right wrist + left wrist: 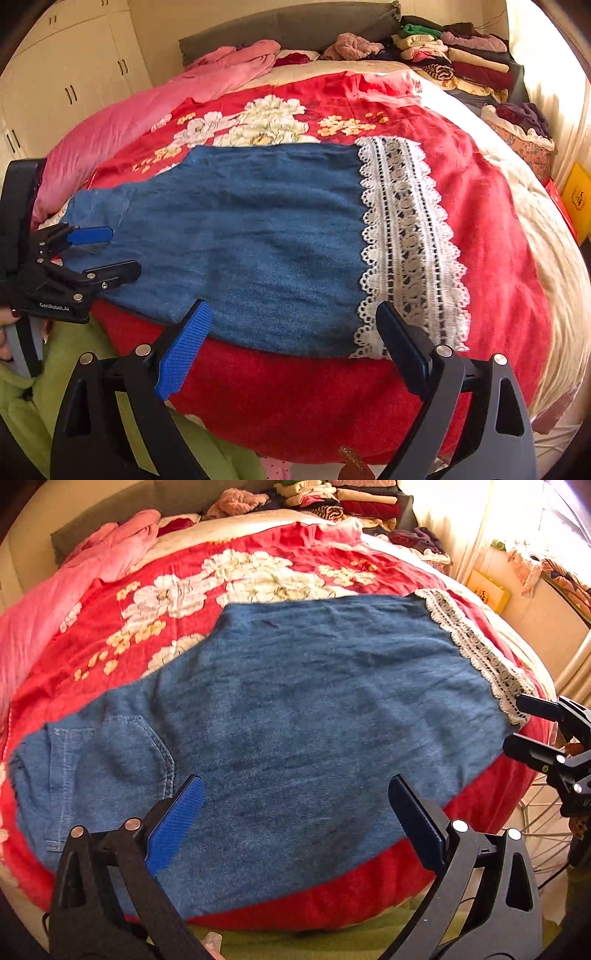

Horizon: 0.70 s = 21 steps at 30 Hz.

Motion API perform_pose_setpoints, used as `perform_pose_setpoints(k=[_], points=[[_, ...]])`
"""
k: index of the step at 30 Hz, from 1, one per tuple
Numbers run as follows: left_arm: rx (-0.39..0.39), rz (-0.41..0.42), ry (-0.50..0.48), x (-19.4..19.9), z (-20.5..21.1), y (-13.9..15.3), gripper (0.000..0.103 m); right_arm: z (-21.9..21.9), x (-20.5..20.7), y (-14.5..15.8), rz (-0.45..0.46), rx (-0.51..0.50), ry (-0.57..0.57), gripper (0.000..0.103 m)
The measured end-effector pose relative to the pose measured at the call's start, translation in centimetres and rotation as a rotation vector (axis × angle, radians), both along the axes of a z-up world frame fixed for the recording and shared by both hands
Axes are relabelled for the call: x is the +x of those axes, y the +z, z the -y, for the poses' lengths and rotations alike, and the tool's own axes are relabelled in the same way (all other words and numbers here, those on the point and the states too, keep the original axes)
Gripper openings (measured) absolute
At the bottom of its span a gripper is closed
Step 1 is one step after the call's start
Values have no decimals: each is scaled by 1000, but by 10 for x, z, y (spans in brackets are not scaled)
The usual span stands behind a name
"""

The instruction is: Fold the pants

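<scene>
So far: blue denim pants with white lace hem (258, 236) lie flat, apparently already halved leg-on-leg, on the red floral blanket (491, 229).
Left gripper (295, 797): spread, over the pants' near edge.
Right gripper (291, 325): spread, near the hem.
Left to do: crosswise folds.

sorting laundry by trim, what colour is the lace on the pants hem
White lace trim with dark openwork rows, on blue denim pants; clearest in the right wrist view.

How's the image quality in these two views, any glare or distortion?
Left wrist view: window glare blows out the top right, and the fisheye bulges the blue pants and red blanket. Right wrist view: same bulge, milder glare at right, lace hem sharp.
</scene>
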State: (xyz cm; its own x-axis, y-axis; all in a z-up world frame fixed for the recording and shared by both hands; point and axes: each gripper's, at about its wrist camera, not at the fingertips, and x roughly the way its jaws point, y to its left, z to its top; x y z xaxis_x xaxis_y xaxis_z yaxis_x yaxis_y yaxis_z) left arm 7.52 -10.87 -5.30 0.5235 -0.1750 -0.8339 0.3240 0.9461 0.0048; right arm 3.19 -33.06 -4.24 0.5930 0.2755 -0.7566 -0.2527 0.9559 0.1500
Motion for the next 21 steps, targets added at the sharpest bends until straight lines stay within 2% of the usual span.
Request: perform_pose_setpoints(k=[10,21], points=[[10,67,-34,-8,16,26,93,26,-15,33,84,14,-60,90],[24,103,-67,3,33,46,93,54,-19,45,116,34,-129,90]])
